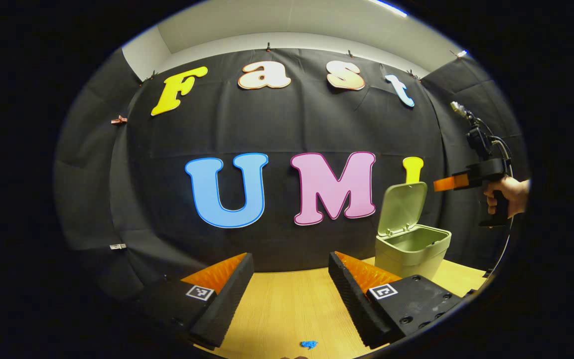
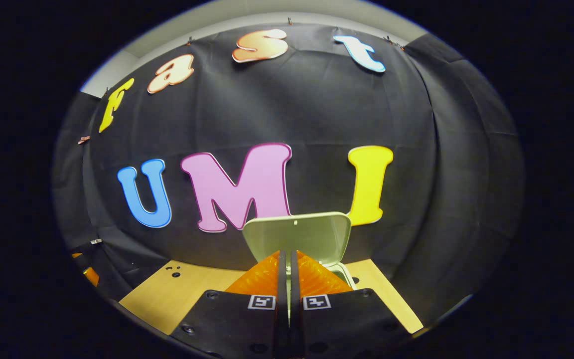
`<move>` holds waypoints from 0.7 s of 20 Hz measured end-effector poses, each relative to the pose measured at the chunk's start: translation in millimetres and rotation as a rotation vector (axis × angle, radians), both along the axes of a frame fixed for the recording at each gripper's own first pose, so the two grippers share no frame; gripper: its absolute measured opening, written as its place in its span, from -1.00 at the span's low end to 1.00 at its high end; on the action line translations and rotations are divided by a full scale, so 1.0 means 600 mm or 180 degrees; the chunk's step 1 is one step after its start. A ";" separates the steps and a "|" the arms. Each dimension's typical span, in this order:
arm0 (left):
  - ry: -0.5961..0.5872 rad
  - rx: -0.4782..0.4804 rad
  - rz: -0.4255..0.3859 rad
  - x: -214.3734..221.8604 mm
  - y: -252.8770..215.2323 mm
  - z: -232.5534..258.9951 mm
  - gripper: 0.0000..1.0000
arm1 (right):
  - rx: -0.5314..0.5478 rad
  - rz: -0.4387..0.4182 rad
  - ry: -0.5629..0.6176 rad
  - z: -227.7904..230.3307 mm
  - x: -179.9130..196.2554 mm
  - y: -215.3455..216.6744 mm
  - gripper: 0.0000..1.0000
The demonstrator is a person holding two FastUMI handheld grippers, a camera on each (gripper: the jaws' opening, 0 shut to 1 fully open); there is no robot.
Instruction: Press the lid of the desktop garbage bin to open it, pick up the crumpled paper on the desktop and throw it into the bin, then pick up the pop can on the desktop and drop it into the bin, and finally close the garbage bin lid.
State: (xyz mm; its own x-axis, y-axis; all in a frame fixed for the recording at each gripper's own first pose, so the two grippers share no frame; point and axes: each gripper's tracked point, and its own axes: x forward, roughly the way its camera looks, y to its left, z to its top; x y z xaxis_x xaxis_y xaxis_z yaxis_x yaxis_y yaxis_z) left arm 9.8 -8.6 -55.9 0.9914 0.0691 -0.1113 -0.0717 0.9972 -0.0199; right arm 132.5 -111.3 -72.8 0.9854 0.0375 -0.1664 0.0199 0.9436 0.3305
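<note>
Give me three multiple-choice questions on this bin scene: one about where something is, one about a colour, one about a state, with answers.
1. Where does the garbage bin stand on the wooden table in the left gripper view?
A. near the back wall, on the right
B. at the front edge, on the left
C. on the floor

2. What colour is the bin?
A. red
B. pale green
C. blue

3. How is the bin's lid?
A. shut flat
B. taken off, lying on the table
C. raised open

Answers: 1 A, it sits far right by the cloth wall. 2 B, body and lid are pale green. 3 C, the lid stands up on its hinge, with the right gripper, jaws together, in front of it.
</note>
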 end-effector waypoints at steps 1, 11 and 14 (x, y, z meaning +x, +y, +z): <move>0.0012 0.0000 -0.0008 0.000 -0.001 -0.001 0.94 | -0.0021 0.0012 -0.0078 0.007 -0.006 0.006 -0.89; 0.0279 -0.0110 -0.0221 -0.008 -0.031 -0.071 0.94 | -0.0579 0.0165 -0.0603 0.080 -0.097 0.071 0.62; 0.0469 -0.0085 -0.0310 -0.014 -0.041 -0.121 0.94 | -0.0565 0.0187 -0.0715 0.105 -0.119 0.092 0.63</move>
